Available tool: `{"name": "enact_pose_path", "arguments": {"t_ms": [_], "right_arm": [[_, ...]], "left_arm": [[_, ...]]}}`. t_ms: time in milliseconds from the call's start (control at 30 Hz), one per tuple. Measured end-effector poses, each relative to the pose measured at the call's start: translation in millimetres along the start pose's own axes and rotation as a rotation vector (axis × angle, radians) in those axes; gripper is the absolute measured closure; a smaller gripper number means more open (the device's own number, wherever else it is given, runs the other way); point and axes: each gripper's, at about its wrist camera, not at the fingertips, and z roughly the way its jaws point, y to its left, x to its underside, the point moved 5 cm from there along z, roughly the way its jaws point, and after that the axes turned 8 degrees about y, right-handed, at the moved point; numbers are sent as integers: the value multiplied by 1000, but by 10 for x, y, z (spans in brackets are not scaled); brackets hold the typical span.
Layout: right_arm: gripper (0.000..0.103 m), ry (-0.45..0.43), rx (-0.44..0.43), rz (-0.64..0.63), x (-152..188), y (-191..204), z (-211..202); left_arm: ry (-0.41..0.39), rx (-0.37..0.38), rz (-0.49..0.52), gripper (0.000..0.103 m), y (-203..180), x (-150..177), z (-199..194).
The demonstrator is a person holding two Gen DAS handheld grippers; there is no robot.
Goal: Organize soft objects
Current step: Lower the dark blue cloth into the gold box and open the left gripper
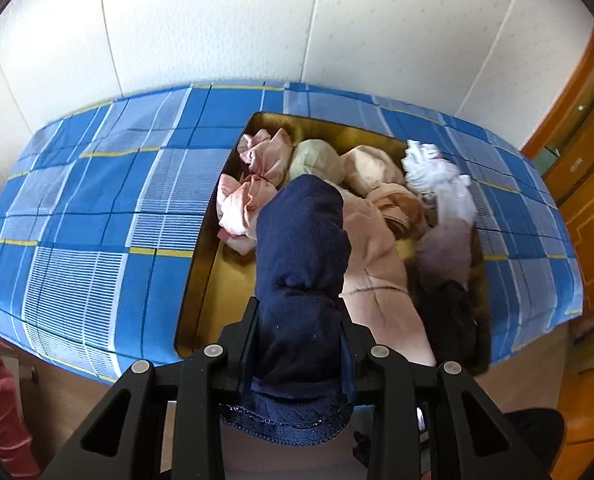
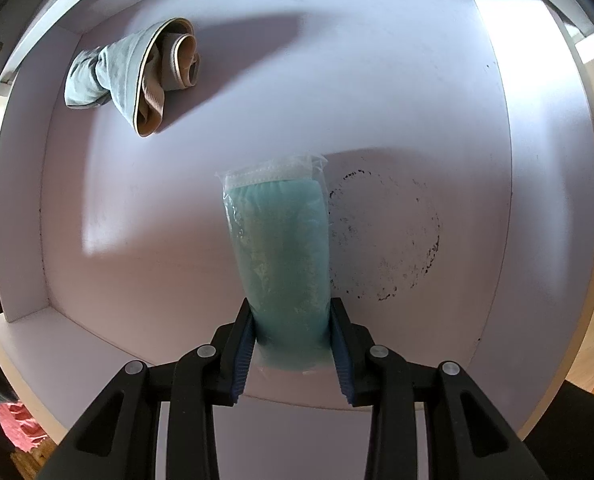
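In the left wrist view, the left gripper point(image 1: 299, 320) has its jaws clamped on a rolled navy blue garment point(image 1: 303, 264), which sticks out forward between them and hangs over the near end of a gold tray point(image 1: 201, 280). The tray sits on a surface covered with a blue plaid cloth point(image 1: 97, 200). Inside the tray, just past the navy roll, lies a long pale pink piece point(image 1: 371, 260), with a dark bundle point(image 1: 449, 316) to its right; its exact shape is hard to make out in the shadow. Farther in are crumpled pink pieces point(image 1: 245, 204), a pale green roll point(image 1: 317, 160), a peach roll point(image 1: 371, 168) and a white crumpled item point(image 1: 437, 172) by the right wall. A white panelled wall point(image 1: 217, 20) rises behind.

In the right wrist view, the right gripper point(image 2: 291, 332) has its jaws pressed on a teal rolled cloth in a clear plastic bag point(image 2: 283, 240), over the floor of a white drawer point(image 2: 457, 120). Far left at the back lies a light blue and tan rolled garment point(image 2: 137, 76), well apart from the teal one.
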Motion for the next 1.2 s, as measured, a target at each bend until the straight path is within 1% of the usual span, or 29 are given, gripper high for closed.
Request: {"name": "enact_pose_path", "arguments": {"t_ms": [133, 233, 367, 533, 600, 767, 833, 900, 967, 1000, 1067, 1200], "right_arm": [[68, 1, -8, 9, -11, -28, -9], [68, 3, -5, 9, -22, -32, -16], [68, 1, -13, 17, -22, -49, -33], [68, 1, -20, 23, -25, -83, -37], [68, 1, -23, 25, -25, -97, -37], [68, 2, -32, 34, -32, -122, -55], [68, 2, -34, 35, -37, -138, -57], [68, 2, -35, 36, -41, -151, -60], [68, 2, -33, 36, -45, -160, -64], [68, 2, -31, 34, -46, -161, -65], [68, 2, -28, 34, -45, -150, -68], [68, 1, -23, 33, -38, -113, -71]], "left_arm": [[35, -8, -31, 69, 45, -38, 207], [64, 0, -52, 69, 71, -53, 342], [79, -2, -69, 69, 88, -85, 438], [94, -34, -53, 69, 80, -151, 570], [98, -31, -52, 69, 71, -166, 612], [147, -37, -21, 68, -4, -146, 788], [159, -30, -2, 63, -38, -121, 823], [151, -33, -4, 43, -37, -105, 799], [122, -37, -28, 32, 7, -103, 721], [107, -23, -44, 30, 37, -103, 670], [89, -1, -70, 30, 92, -93, 580], [47, -16, -78, 29, 169, -41, 425]]}}
